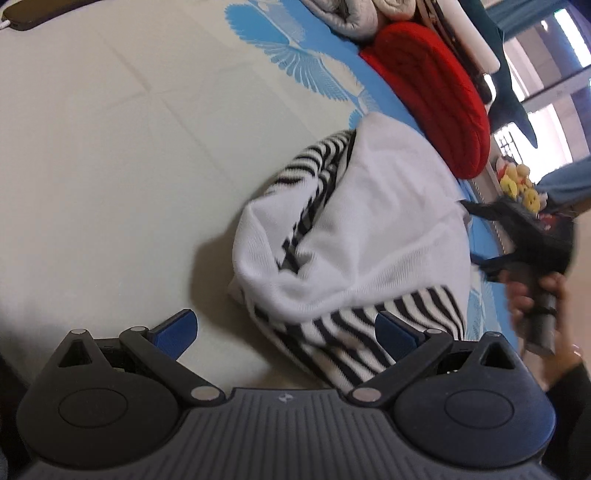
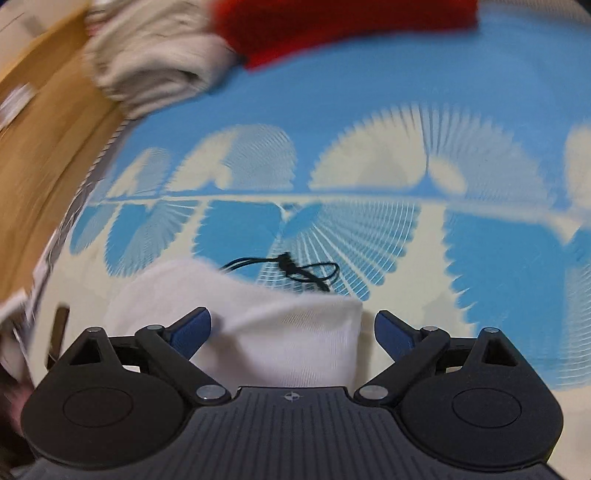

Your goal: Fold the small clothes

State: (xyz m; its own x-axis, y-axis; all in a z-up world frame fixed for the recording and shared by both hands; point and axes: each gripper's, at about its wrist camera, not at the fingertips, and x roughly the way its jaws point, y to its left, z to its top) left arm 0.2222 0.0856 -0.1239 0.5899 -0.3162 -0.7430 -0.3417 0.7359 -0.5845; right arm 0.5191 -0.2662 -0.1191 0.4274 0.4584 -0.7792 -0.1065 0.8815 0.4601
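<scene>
A small white garment with black and white stripes lies bunched on the bed sheet. My left gripper is open just above its near striped edge, holding nothing. My right gripper shows at the garment's far right side in the left wrist view, in a hand. In the right wrist view my right gripper is open, with a white part of the garment lying between and below its fingers. A black string lies on the sheet just beyond the cloth.
A red knitted item and folded grey and beige clothes lie at the sheet's far edge; they also show in the right wrist view, red and beige. A wooden floor lies past the bed's left edge.
</scene>
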